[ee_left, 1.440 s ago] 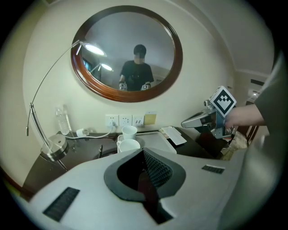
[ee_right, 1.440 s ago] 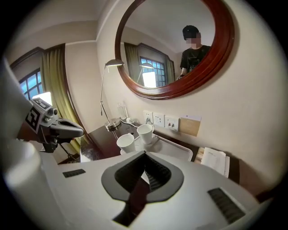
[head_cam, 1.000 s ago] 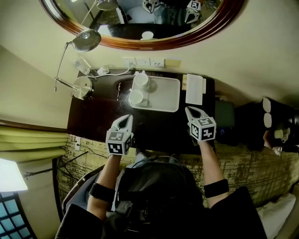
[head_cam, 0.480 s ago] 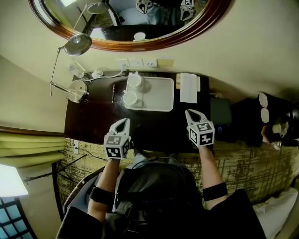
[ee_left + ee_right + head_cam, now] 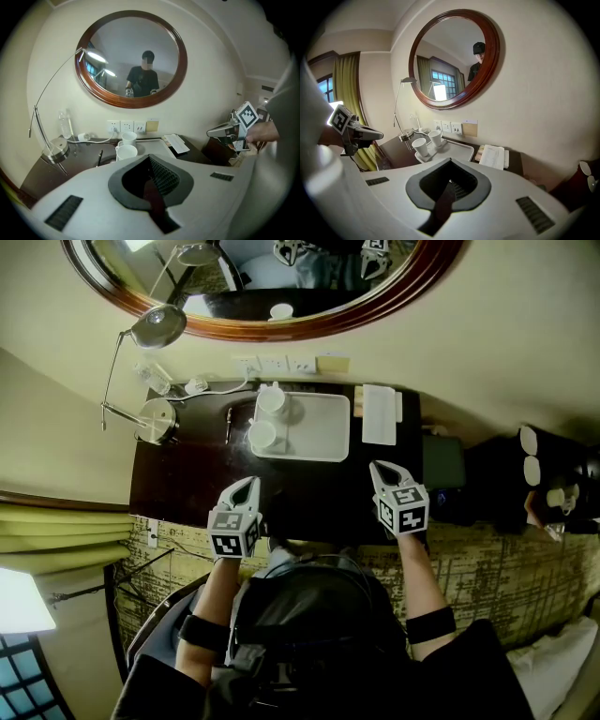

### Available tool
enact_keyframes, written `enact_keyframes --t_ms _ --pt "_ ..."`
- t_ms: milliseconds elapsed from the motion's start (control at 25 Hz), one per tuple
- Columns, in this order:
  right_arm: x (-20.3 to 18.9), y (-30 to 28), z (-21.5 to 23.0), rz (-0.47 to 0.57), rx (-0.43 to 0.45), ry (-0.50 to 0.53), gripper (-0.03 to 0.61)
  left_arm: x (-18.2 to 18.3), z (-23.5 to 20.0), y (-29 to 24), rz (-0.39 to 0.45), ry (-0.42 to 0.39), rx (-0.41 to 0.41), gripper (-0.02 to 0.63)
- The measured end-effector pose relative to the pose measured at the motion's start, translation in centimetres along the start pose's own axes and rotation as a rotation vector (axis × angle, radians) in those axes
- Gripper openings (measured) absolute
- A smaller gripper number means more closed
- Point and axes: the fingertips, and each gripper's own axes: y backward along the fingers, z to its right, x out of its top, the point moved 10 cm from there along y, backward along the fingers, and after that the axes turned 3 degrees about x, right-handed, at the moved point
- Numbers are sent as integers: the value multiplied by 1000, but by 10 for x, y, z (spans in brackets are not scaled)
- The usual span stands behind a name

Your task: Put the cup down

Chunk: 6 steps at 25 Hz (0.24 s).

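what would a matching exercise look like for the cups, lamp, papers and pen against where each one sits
Things:
1. white cups
2. desk lamp
3. papers
4. pen

Places:
A. just right of the tray
B. at the left end of the desk
C. on the left part of the tray
D. between the desk lamp and the tray

Pairs: 1-C, 2-B, 3-A, 4-D
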Motion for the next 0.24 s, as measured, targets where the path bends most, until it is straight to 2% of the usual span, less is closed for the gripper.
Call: enact_keyframes --t_ms 240 --pt "0 3 -2 -2 -4 10 0 -3 8 4 -44 0 -38 2"
